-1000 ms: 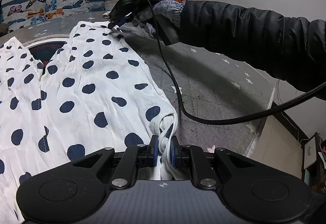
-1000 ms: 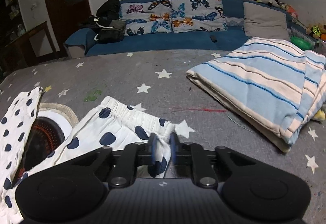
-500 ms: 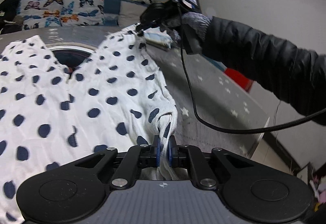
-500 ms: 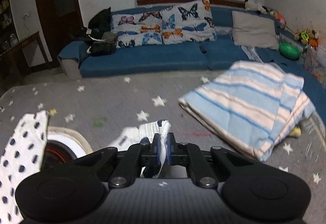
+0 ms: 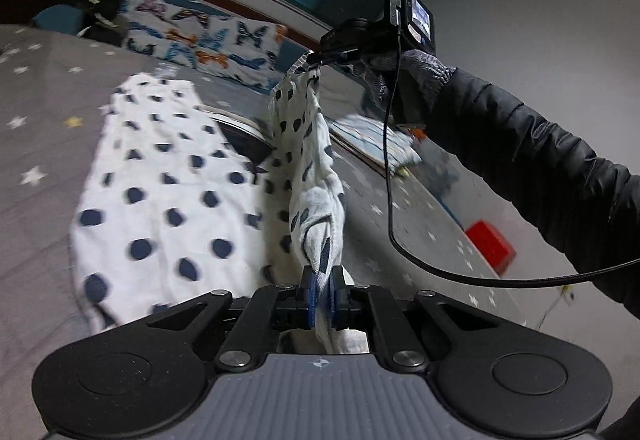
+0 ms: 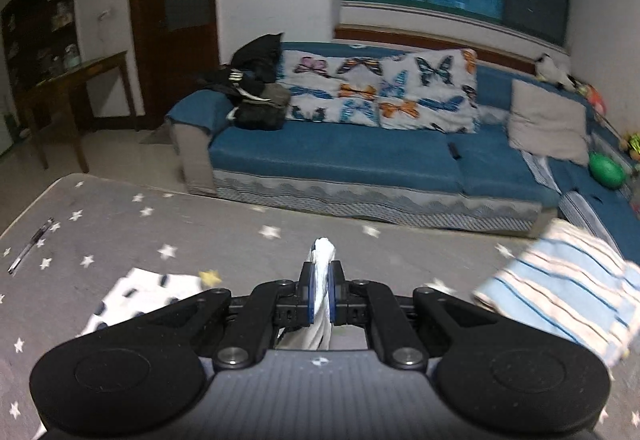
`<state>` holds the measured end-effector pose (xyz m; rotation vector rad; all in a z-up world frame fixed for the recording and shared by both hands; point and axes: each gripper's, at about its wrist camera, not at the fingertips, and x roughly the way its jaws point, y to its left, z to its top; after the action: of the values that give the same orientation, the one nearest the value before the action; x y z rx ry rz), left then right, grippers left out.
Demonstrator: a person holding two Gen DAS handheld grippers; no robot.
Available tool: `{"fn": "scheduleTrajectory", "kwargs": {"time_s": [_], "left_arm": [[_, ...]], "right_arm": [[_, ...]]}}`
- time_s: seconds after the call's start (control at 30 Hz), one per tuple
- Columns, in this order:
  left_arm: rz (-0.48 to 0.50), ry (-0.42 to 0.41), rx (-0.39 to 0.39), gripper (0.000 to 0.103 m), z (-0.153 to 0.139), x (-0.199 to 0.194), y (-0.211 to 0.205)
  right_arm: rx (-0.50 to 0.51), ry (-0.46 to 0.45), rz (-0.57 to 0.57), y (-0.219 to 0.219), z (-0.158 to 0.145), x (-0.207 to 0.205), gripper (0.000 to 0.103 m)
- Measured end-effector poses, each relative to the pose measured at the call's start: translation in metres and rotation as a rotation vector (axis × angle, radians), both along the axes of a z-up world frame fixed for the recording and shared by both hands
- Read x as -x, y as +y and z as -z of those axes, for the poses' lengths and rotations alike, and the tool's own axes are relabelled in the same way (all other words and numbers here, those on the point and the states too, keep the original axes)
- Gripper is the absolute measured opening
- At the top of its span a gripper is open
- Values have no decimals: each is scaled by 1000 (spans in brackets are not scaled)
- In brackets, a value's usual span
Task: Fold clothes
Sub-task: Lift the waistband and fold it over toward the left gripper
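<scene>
White trousers with dark blue dots (image 5: 168, 207) lie partly on a grey star-print table cover (image 5: 40, 111). My left gripper (image 5: 322, 290) is shut on one end of the right trouser leg. My right gripper (image 5: 316, 59) is shut on the far end of that leg and holds it in the air, so the leg hangs stretched between the two. In the right wrist view the right gripper (image 6: 320, 290) pinches bunched white cloth (image 6: 321, 260), and the other leg (image 6: 140, 296) lies below on the cover.
A folded blue-and-cream striped blanket (image 6: 568, 288) lies on the cover at right. A blue sofa (image 6: 360, 155) with butterfly cushions stands behind. A pen (image 6: 30, 246) lies at the cover's left edge. A red box (image 5: 490, 246) sits beyond the right edge.
Both grippers have risen with the trouser leg. The leg has come off the cover and now hangs taut between them. The right wrist view has tilted up toward the sofa.
</scene>
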<state>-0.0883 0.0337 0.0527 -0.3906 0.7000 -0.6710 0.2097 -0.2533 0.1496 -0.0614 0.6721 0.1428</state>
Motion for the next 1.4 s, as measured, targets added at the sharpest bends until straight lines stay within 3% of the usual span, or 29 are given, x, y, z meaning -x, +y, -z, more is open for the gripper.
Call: {"fn": "scheduleTrajectory", "kwargs": {"time_s": [0.5, 1.0, 1.2, 1.4], "left_arm": [[-180, 94, 99, 7, 12, 5, 66], [-249, 162, 102, 8, 19, 15, 86], [-242, 160, 98, 10, 20, 20, 90], [-262, 138, 34, 12, 15, 25, 93]], "right_arm": [[9, 80, -150, 165, 50, -57, 6], [-43, 110, -275, 200, 56, -47, 14], [25, 117, -329, 181, 41, -22, 18], [115, 140, -391, 160, 43, 13, 23]]}}
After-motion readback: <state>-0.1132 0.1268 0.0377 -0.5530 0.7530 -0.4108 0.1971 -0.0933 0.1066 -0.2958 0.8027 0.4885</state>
